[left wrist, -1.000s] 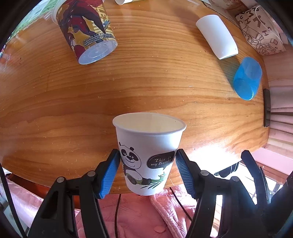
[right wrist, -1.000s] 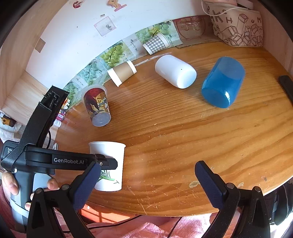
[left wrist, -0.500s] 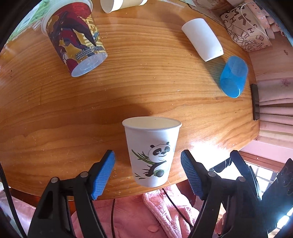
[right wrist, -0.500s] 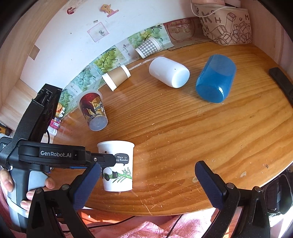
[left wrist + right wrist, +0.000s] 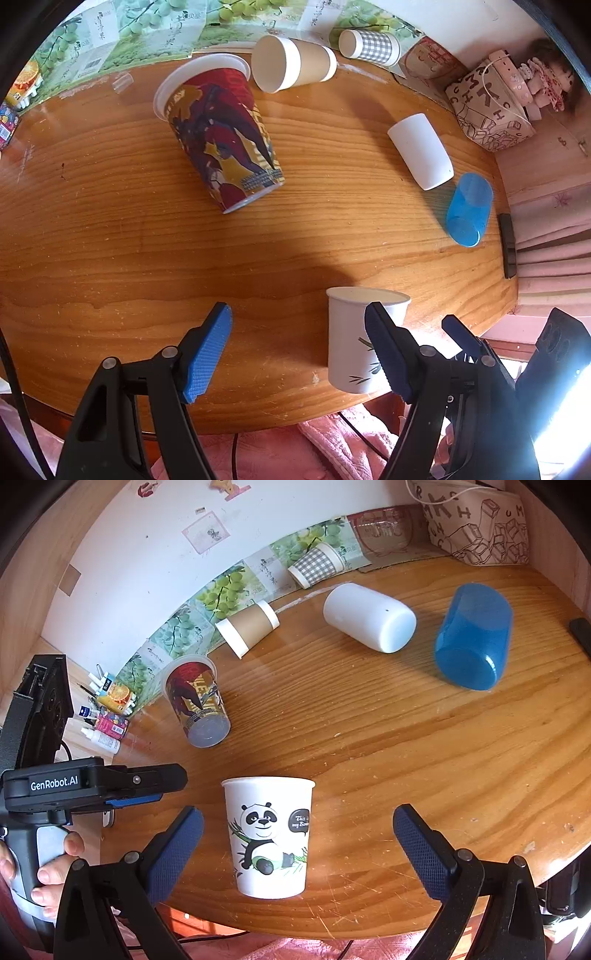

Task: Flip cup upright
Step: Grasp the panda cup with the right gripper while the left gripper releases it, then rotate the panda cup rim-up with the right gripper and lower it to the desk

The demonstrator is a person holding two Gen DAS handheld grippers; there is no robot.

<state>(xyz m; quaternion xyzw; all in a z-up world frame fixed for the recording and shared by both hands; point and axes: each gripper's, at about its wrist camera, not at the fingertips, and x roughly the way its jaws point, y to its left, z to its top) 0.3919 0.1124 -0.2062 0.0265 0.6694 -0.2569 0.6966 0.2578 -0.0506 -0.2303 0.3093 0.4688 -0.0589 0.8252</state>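
Note:
A white paper cup with a panda print (image 5: 271, 834) stands upright near the front edge of the wooden table (image 5: 406, 760). In the left wrist view the panda cup (image 5: 351, 343) sits right of my open left gripper (image 5: 299, 347), partly behind its right finger; nothing is between the jaws. My right gripper (image 5: 295, 849) is open with the cup between its spread fingers, touching neither. The left gripper (image 5: 122, 797) also shows at the left of the right wrist view.
Several cups lie on their sides: a red printed cup (image 5: 221, 136), a brown-sleeved cup (image 5: 295, 62), a checked cup (image 5: 369, 46), a white cup (image 5: 421, 155) and a blue cup (image 5: 469, 208). A printed bag (image 5: 487, 107) sits back right. Bottles (image 5: 103, 723) stand at left.
My left gripper has let go of the panda cup, opened wide and drawn back to the left. The cup now stands free. My right gripper has moved left so the cup is between its fingers.

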